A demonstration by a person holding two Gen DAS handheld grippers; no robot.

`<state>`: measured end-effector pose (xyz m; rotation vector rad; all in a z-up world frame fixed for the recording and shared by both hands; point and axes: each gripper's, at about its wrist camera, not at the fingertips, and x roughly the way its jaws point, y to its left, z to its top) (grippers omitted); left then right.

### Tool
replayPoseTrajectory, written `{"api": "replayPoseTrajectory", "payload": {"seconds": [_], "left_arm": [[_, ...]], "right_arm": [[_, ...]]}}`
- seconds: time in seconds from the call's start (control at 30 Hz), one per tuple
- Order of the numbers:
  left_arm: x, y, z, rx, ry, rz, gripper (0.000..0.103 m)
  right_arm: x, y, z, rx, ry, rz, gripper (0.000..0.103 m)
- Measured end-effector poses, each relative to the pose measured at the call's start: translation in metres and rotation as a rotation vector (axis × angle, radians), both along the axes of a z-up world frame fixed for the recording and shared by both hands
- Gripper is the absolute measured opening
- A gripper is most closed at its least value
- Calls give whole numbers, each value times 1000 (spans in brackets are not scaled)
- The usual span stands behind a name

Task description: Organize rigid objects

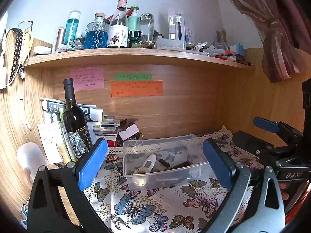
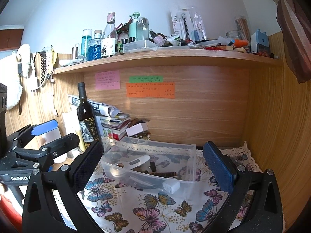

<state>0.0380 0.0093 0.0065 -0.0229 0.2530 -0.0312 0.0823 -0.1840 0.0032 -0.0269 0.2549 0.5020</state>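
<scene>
Our left wrist view shows the right gripper (image 1: 272, 134) at the right edge, while our right wrist view shows the left gripper (image 2: 50, 134) at its left edge and a small white block (image 2: 171, 186) against the clear plastic bin (image 2: 192, 155). Both grippers hover with jaws spread, holding nothing. The bin sits on the butterfly cloth (image 1: 136, 209) covering the desk, holding a white thermometer (image 1: 148, 164), lying diagonally, and dark small pieces

Open cloth (image 2: 147, 209) lies before the clear bin (image 2: 191, 155); wine bottle (image 2: 85, 116) and paper stack (image 2: 114, 124) crowd its left
</scene>
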Motion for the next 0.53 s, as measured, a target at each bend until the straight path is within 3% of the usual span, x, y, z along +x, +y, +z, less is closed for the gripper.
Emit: {"api": "replayPoseTrajectory", "payload": {"seconds": [0.53], "left_arm": [[3, 2, -1, -17, 11, -4, 100]], "right_arm": [[3, 1, -2, 0, 11, -6, 103]]}}
